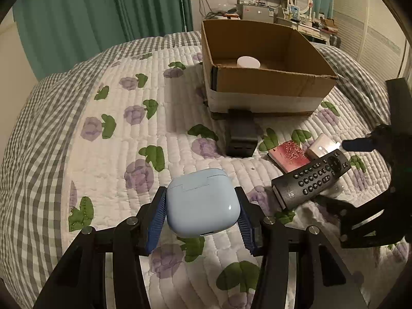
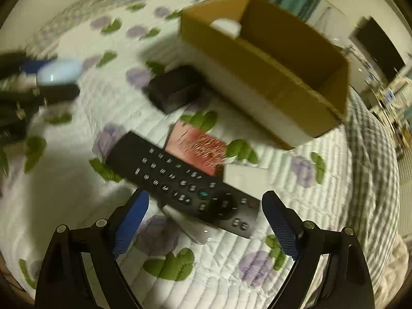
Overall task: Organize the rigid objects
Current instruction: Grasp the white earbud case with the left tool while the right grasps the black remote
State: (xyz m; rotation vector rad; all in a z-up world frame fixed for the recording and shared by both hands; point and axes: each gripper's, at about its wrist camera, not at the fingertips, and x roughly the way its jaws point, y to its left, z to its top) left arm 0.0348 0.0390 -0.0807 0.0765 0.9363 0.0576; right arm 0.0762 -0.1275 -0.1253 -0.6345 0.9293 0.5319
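My left gripper (image 1: pixel 202 200) is shut on a light blue earbud case (image 1: pixel 202 202) and holds it above the quilt; the case also shows in the right wrist view (image 2: pixel 59 72). A cardboard box (image 1: pixel 273 77) stands ahead with a white round lid (image 1: pixel 248 62) inside. My right gripper (image 2: pixel 206 206) is open, its blue pads either side of the near end of a black remote (image 2: pixel 185 180). The remote (image 1: pixel 311 177) lies to the right of the left gripper. The right wrist view is blurred.
A black charger block (image 1: pixel 240 139) lies in front of the box. A red patterned card (image 1: pixel 289 155) and a small white box (image 1: pixel 322 144) lie beside the remote. The floral quilt (image 1: pixel 116 141) covers the bed. Green curtains and a dresser stand behind.
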